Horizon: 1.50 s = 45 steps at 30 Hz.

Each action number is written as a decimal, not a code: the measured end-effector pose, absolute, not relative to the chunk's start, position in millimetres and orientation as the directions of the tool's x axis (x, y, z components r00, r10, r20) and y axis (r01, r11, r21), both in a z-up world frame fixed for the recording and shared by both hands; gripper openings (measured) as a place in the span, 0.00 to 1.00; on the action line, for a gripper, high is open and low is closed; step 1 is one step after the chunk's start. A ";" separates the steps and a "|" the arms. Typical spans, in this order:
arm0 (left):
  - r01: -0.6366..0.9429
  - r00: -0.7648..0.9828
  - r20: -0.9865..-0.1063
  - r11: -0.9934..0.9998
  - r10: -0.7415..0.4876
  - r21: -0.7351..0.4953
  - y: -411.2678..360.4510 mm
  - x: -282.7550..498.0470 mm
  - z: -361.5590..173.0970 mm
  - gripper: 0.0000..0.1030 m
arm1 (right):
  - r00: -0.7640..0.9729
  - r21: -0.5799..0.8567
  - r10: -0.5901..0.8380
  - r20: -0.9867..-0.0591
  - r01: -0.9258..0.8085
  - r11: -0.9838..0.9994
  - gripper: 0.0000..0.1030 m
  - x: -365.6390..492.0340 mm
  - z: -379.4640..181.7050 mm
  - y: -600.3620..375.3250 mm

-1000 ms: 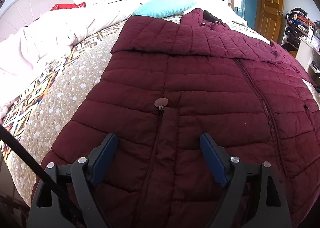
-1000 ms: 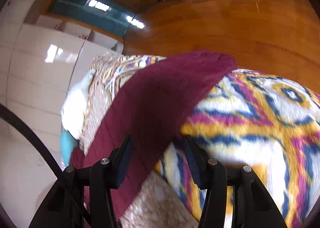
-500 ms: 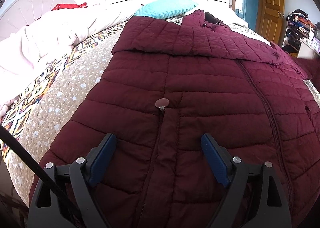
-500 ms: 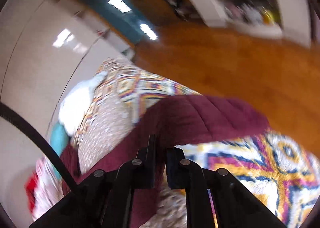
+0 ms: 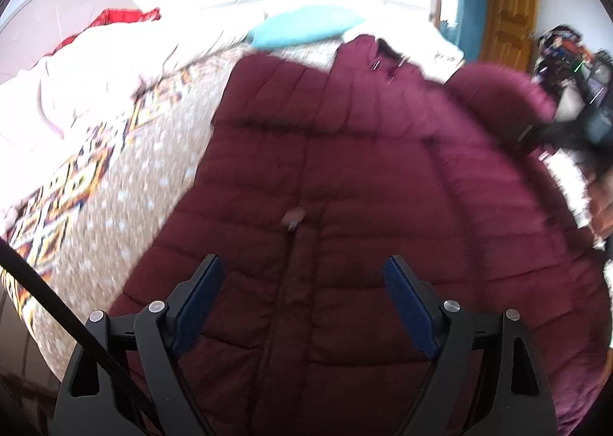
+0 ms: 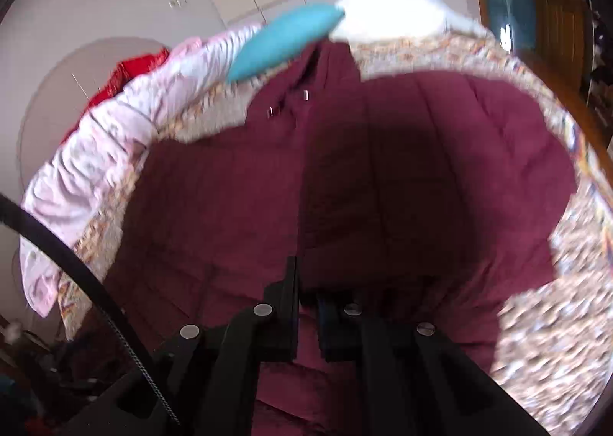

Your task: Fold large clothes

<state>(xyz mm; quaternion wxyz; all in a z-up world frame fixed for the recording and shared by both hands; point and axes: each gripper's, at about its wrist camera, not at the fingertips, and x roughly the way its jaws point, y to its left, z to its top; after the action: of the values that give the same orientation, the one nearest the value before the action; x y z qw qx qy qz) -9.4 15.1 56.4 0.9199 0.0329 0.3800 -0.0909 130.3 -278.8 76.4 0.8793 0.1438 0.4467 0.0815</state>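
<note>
On the bed [image 5: 126,152], which bore a teal pillow [image 5: 302,28] and a pink duvet [image 5: 76,79], the maroon jacket [image 5: 345,187] lay spread, the left gripper [image 5: 302,294] wide apart over its hem, the right gripper [image 6: 306,284] clamped on a lifted sleeve [image 6: 421,175].

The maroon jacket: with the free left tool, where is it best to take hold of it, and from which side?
Probably the jacket's near left edge, coming from the open bedspread side. There the padded edge lies flat and free, and the left tool hovers open just above. The right tool already pinches the opposite side.
</note>
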 end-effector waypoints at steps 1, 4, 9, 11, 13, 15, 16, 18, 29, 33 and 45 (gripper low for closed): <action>0.203 0.706 -0.691 0.979 -0.155 -0.012 13.3 -11.0 66.2 0.82 | 0.575 0.316 0.262 -0.775 -0.005 0.949 0.09 132.1 66.0 -275.6; 0.249 0.738 -0.644 0.968 -0.202 -0.019 2.1 -7.4 98.2 0.82 | 0.594 0.369 0.282 -0.753 0.027 0.929 0.14 132.4 53.0 -278.4; 0.327 0.730 -0.624 0.944 -0.279 -0.039 -34.9 27.6 133.2 0.82 | 0.634 0.469 0.328 -0.701 0.062 0.881 0.42 93.8 55.3 -291.2; 0.368 0.716 -0.623 0.929 -0.315 -0.048 -55.2 41.1 139.0 0.82 | 0.661 0.484 0.320 -0.678 0.074 0.872 0.42 74.6 56.3 -300.2; 0.407 0.711 -0.625 0.913 -0.322 -0.007 -81.3 53.5 140.2 0.82 | 0.708 0.518 0.299 -0.639 0.109 0.849 0.42 50.5 57.8 -316.2; 0.451 0.712 -0.630 0.889 -0.310 0.072 -112.3 62.3 133.1 0.82 | 0.750 0.543 0.261 -0.608 0.153 0.826 0.46 30.4 58.0 -334.0; 0.483 0.706 -0.640 0.867 -0.302 0.124 -129.7 66.2 125.8 0.82 | 0.768 0.559 0.241 -0.593 0.177 0.810 0.48 22.4 56.3 -342.2; 0.512 0.704 -0.660 0.831 -0.261 0.218 -158.2 73.0 108.9 0.74 | 0.801 0.622 0.224 -0.556 0.222 0.751 0.50 8.0 46.8 -363.9; 0.643 0.642 -0.709 0.707 -0.290 0.293 -275.5 86.0 89.5 0.70 | 0.854 0.787 0.298 -0.427 0.189 0.587 0.50 -7.2 16.4 -399.5; 0.683 0.618 -0.720 0.669 -0.315 0.294 -315.5 94.8 87.0 0.70 | 0.862 0.827 0.324 -0.389 0.173 0.535 0.50 -10.5 9.2 -407.6; 0.727 0.560 -0.750 0.643 -0.353 0.240 -352.3 111.3 76.9 0.70 | 0.866 0.847 0.341 -0.365 0.157 0.508 0.50 -17.6 2.3 -412.4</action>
<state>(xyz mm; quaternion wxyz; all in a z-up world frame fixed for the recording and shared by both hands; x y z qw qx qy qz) 111.3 -352.3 76.9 0.8396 0.2738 0.3416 -0.3215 -17.6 -412.4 2.3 0.8307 0.4930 0.2527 0.0556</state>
